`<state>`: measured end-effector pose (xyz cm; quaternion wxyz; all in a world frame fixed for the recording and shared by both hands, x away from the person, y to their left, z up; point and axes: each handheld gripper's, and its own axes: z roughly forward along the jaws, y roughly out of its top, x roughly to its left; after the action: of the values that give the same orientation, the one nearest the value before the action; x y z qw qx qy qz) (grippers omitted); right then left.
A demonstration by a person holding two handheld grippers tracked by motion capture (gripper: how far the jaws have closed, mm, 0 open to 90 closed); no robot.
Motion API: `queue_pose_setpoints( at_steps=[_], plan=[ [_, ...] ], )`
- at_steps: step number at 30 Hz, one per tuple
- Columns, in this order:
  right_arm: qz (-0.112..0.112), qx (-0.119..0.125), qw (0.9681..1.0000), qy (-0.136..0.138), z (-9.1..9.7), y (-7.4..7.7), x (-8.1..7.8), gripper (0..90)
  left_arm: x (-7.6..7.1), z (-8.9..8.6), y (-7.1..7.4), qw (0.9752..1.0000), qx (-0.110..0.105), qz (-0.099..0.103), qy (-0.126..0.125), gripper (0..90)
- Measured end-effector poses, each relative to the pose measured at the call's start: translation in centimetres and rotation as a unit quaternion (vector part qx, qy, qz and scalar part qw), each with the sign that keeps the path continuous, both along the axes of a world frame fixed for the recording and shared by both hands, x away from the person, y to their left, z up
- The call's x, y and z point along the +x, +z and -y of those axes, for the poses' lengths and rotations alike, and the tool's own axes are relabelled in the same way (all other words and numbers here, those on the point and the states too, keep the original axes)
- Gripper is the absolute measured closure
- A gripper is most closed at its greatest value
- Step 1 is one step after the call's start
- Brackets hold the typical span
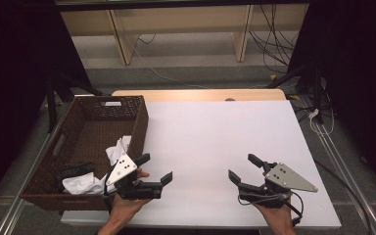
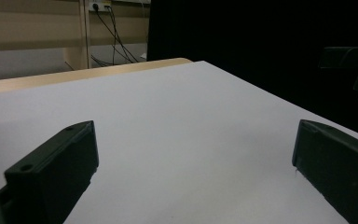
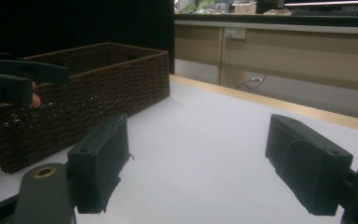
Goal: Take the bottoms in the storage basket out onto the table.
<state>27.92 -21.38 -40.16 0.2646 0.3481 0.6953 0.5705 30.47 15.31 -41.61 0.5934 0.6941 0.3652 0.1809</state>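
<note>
Left gripper [image 1: 157, 168] and right gripper [image 1: 239, 168] both wide open, empty, low over bare white table top [image 1: 215, 137]. Crumpled white cloth [image 1: 85, 182] lies in dark brown woven basket [image 1: 139, 128] — beside left gripper. Risk: careless reach snags basket rim, shoving it off table edge.

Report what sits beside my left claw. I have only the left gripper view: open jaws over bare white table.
Observer: A brown woven basket stands at the table's left edge, right next to the left claw.
Operator: Say what is in it.
Observer: Crumpled white material and a dark item lie at its near end. I cannot tell what the dark item is.
Operator: Check the right claw.
Observer: The right claw is open with nothing between its jaws, over the white table near the front edge.
</note>
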Motion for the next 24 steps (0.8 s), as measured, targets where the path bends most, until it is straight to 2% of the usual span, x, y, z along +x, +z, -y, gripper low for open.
queue_pose_setpoints(
  at_steps=[13,19,24],
  plan=[
    [0.0,-0.007,1.0,-0.001,-0.09,0.0,-0.05,22.4,0.05,0.21,0.18,1.0,0.001,-0.004,0.0,0.0],
    [0.0,-0.008,1.0,-0.003,-0.07,0.01,-0.06,22.4,0.18,0.26,0.44,0.9999,-0.004,-0.014,-0.004,0.3],
    [-0.003,-0.01,0.9999,-0.002,-0.08,-0.03,-0.01,22.5,0.69,0.54,0.84,0.9999,0.002,-0.016,-0.005,1.9]
  ],
)
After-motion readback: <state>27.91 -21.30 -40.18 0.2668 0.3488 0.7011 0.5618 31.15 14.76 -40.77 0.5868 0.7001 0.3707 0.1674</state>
